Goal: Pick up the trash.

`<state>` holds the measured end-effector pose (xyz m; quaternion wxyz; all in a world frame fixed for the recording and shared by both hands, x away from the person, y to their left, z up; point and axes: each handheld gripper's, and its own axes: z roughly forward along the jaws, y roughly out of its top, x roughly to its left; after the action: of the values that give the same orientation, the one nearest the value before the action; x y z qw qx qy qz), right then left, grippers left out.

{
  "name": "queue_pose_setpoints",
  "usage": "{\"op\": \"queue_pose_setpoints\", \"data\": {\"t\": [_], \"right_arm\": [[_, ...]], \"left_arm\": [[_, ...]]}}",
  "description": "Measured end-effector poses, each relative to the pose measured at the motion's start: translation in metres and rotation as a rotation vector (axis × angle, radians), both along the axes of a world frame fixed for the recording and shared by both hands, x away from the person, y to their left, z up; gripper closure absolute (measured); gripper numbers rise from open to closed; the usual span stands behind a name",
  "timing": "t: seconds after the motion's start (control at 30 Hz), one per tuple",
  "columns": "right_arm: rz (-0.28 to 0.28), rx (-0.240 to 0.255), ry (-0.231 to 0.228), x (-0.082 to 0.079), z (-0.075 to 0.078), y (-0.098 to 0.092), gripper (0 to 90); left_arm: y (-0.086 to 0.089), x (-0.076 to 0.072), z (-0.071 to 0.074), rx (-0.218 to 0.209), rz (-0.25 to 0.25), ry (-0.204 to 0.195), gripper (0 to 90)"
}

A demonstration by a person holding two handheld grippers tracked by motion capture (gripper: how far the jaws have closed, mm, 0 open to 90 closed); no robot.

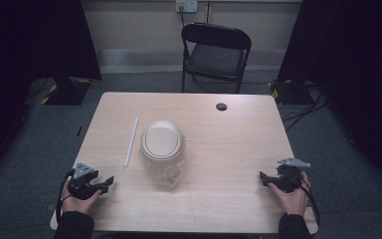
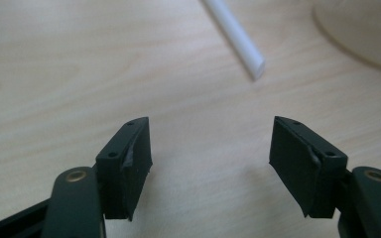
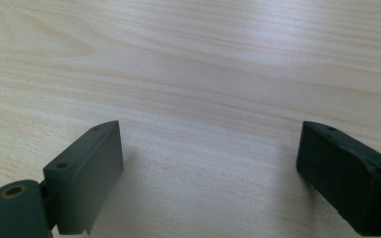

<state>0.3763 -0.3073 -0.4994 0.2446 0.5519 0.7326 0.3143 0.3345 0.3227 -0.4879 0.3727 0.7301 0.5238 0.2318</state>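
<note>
Recording lab or studio room. Pale wood surface (image 1: 229, 149) with cable hole (image 1: 221, 106), grey carpet (image 1: 25, 164), black folding chair (image 1: 215, 52) at far side, dark curtains (image 1: 35, 40) flanking, wall socket (image 1: 186, 5), cables (image 1: 303, 112) on floor.

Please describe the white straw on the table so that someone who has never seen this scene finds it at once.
Start at the wooden table and find the domed-lid cup lying at its middle. Just left of it, not touching, lies the straw. It is the table's one thin, straight white stick.
</note>
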Motion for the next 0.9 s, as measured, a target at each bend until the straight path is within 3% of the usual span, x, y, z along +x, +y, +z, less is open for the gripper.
{"op": "queue_pose_setpoints", "data": {"t": [0.03,0.07,0.1,0.23,0.27,0.3,0.37,0.4,0.47,0.6,0.73,0.9], "right_arm": [[0.0,0.0,0.0,0.0,0.0,0.0,10.2],[-0.002,-0.003,-0.003,0.0,0.0,0.0,10.8],[-0.002,-0.003,-0.003,0.0,0.0,0.0,10.8],[-0.013,-0.004,-0.006,-0.001,0.0,0.001,10.9],[-0.019,-0.003,-0.005,-0.002,0.0,0.002,10.9],[-0.019,-0.003,-0.005,-0.002,0.0,0.002,10.9],[-0.021,-0.002,-0.004,-0.002,0.0,0.002,10.9],[-0.022,-0.003,-0.004,-0.002,0.0,0.002,10.9],[-0.022,-0.003,-0.004,-0.002,0.0,0.002,11.0],[-0.025,-0.003,-0.005,-0.002,0.0,0.002,11.0],[-0.028,-0.002,-0.005,-0.002,0.0,0.002,11.0],[-0.029,-0.001,-0.004,-0.002,0.0,0.002,11.1]], "left_arm": [[0.0,0.0,0.0,0.0,0.0,0.0,32.7],[-0.001,-0.002,0.01,-0.035,-0.001,-0.048,32.7],[-0.001,-0.002,0.01,-0.035,-0.001,-0.048,32.7],[-0.005,-0.003,0.031,-0.108,0.0,-0.156,32.7],[-0.007,-0.001,0.043,-0.133,-0.007,-0.207,32.9],[-0.007,-0.001,0.043,-0.133,-0.007,-0.207,32.9],[-0.011,0.001,0.055,-0.155,-0.018,-0.247,32.9],[-0.015,0.003,0.068,-0.162,-0.031,-0.293,32.9],[-0.017,0.004,0.075,-0.165,-0.035,-0.314,32.9],[-0.027,0.011,0.101,-0.223,-0.059,-0.381,32.6],[-0.036,0.016,0.109,-0.239,-0.077,-0.404,32.2],[-0.056,0.025,0.111,-0.252,-0.12,-0.403,32.2]]}}
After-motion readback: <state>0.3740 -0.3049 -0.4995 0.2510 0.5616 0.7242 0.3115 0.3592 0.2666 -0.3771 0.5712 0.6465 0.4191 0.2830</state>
